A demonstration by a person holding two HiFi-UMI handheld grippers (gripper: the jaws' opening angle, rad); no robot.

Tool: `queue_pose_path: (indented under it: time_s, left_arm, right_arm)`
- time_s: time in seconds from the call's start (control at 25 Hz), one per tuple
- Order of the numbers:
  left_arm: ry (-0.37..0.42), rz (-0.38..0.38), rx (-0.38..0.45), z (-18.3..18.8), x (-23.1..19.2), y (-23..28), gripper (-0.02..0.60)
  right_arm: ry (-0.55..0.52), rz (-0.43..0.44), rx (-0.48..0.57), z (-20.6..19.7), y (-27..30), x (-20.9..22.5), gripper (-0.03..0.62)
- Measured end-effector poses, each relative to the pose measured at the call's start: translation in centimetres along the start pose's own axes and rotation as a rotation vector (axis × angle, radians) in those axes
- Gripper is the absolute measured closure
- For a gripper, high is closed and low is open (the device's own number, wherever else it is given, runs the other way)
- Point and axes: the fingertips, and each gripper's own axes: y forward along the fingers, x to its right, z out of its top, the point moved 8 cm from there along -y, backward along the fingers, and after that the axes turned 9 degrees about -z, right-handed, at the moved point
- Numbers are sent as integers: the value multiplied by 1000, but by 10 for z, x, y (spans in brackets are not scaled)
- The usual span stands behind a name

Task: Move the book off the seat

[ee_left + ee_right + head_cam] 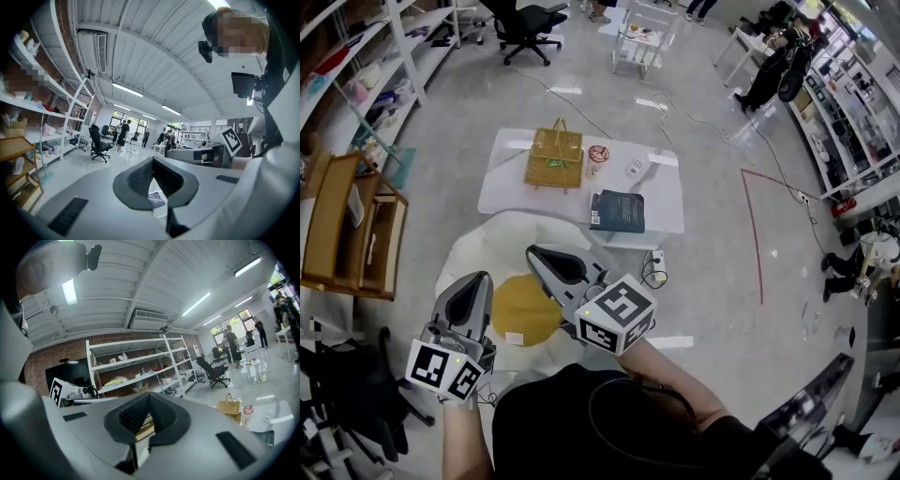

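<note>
A dark teal book (617, 210) lies flat on the low white table (511, 183), near its front edge. The seat (478, 246) is a white rounded chair with a round yellow cushion (525, 309), just in front of the table. Both grippers hover over the seat, pointing level. My left gripper (476, 289) is over the cushion's left edge, shut with nothing in it (152, 180). My right gripper (546, 258) is over the cushion's far edge, short of the book, shut and empty too (149, 420). The right gripper's body (211, 154) shows in the left gripper view.
On the table stand a woven basket (554, 156), a cup (598, 154) and a small white device (637, 169). A power strip (656, 258) lies by the seat. A wooden rack (352, 225) is at the left, a black office chair (525, 23) farther back, and people stand across the room.
</note>
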Motion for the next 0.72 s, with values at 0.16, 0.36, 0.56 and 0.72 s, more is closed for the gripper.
queue_pose_path:
  time_s: [0.16,0.36,0.56,0.72]
  left_arm:
    - [24,-39,12,16,-5,16,575]
    - [51,-69,26,31,-7,29,575]
    - [53,-105,22,34,-4,43,575]
    - [55,-124,4,32,-3,50,575]
  right_arm:
    - [-2,-1,36,18,7,3,579]
    - [-7,4,73,31,9,3,579]
    - [37,-16,87,31,3,8,579]
    - [58,-51,94,30,0,17,579]
